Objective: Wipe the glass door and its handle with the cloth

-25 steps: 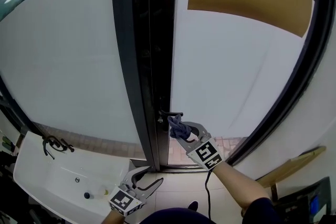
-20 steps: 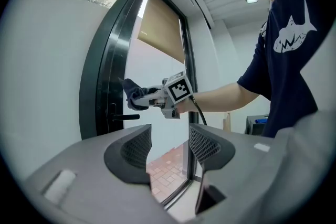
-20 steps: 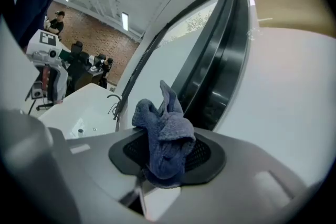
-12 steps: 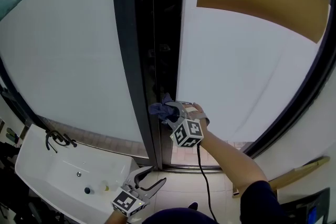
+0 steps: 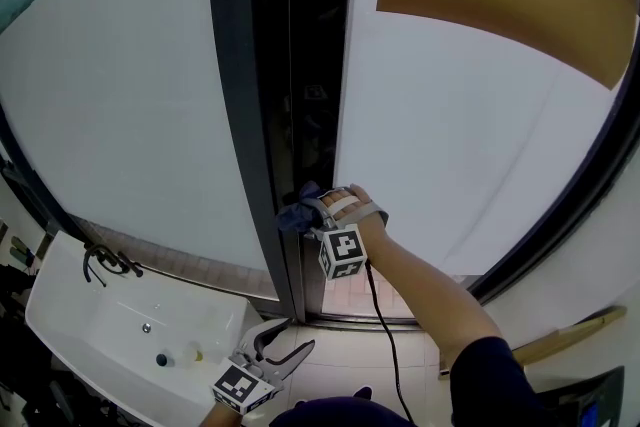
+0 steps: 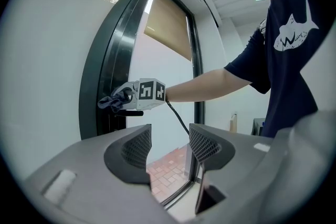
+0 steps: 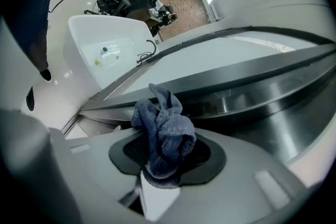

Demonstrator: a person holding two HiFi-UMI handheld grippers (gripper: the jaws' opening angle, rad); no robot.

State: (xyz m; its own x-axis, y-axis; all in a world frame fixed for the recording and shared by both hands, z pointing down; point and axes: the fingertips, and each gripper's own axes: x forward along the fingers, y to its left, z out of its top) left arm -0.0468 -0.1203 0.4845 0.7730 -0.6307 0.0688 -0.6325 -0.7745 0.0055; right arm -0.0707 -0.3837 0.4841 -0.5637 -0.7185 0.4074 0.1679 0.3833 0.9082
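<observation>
Your right claw [image 7: 165, 160] is clamping the bunched blue cloth [image 7: 165, 136] and holding it at the left edge of the glass door [image 5: 450, 135], just above the black handle [image 6: 130, 112]. The dark frame [image 5: 240, 115] is crowding it on the left, while the pane is lying open to the right. Your left claw [image 6: 170, 147] is hanging low beside the sink [image 5: 100, 345], jaws apart, holding nothing.
</observation>
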